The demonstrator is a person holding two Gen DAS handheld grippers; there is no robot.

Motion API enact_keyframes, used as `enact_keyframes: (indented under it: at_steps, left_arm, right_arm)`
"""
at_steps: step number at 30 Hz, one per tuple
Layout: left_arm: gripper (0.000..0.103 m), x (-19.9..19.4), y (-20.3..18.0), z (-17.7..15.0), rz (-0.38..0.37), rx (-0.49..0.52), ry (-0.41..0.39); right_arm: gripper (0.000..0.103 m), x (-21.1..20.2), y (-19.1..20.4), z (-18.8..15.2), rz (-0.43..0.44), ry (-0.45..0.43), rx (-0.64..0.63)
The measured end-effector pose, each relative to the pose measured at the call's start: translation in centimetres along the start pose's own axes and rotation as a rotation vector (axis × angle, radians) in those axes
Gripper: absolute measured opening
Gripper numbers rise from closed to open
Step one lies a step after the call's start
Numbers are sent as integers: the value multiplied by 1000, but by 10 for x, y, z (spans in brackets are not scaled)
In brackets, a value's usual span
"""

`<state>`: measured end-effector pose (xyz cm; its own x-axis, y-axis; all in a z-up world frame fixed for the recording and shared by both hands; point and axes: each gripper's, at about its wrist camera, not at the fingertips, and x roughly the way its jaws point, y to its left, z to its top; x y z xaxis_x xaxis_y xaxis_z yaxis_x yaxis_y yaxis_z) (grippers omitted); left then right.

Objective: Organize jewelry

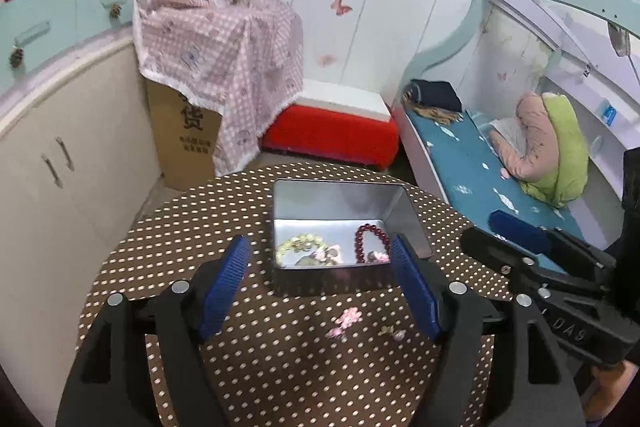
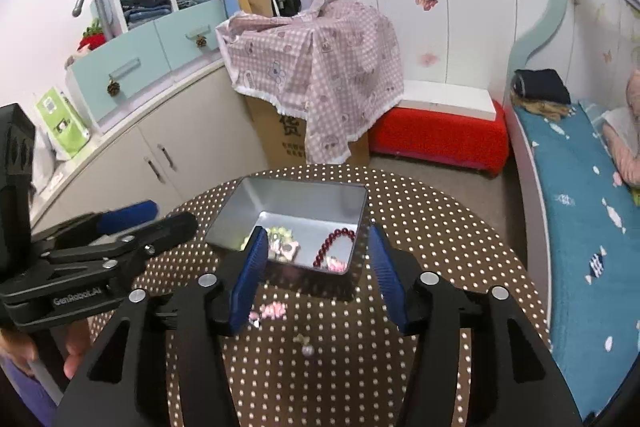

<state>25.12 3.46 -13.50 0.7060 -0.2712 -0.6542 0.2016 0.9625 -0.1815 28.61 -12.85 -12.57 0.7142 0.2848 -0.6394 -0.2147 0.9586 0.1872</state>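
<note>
An open silver tin (image 1: pixel 404 215) (image 2: pixel 304 191) stands on the round polka-dot table (image 1: pixel 180 235) (image 2: pixel 440 227). Inside lie a dark red bead bracelet (image 1: pixel 362 241) (image 2: pixel 334 241), a pale green bead bracelet (image 1: pixel 296 241) (image 2: pixel 278 231) and pink pieces. A pink flower piece (image 1: pixel 346 319) (image 2: pixel 272 311) and a small pearl earring (image 1: pixel 394 333) (image 2: pixel 306 347) lie on the table in front of the tin. My left gripper (image 1: pixel 320 279) is open and empty, just short of the tin. My right gripper (image 2: pixel 316 267) is open and empty, above the flower piece.
A cloth-covered cardboard box (image 1: pixel 188 131) (image 2: pixel 280 135) and a red bench (image 1: pixel 332 135) (image 2: pixel 440 135) stand beyond the table. Cabinets (image 1: pixel 52 167) are to the left, a bed (image 1: pixel 480 163) (image 2: pixel 572 187) to the right. Each gripper shows in the other's view (image 1: pixel 540 267) (image 2: pixel 100 251).
</note>
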Motion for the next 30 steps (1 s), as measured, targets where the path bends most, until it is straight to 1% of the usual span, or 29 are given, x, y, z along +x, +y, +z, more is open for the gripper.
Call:
enact_keyframes:
  at_steps: [4,8,14,16,22,30]
  left_arm:
    - [71,-7,-1,-17,13,14,2]
    - [71,-2,-1,-36,12,14,35]
    - [71,22,-3,-60,17,20,112]
    - [71,32,-8,-66,14,39,137]
    - [71,58,-17,-76,18,74,193]
    - [69,80,-20,-76,33,90,221]
  right_arm:
    - [55,-8,-2,-15,-14,9,-7]
    - [55,-6,-6,-33,-16,35,5]
    - [55,9,-18,-62,-25,96,30]
    - [55,15,-20,-69,-29,114,34]
    - [55,31,-27,-85,-28,157,46]
    - [55,45,-32,-92,-17,184,57]
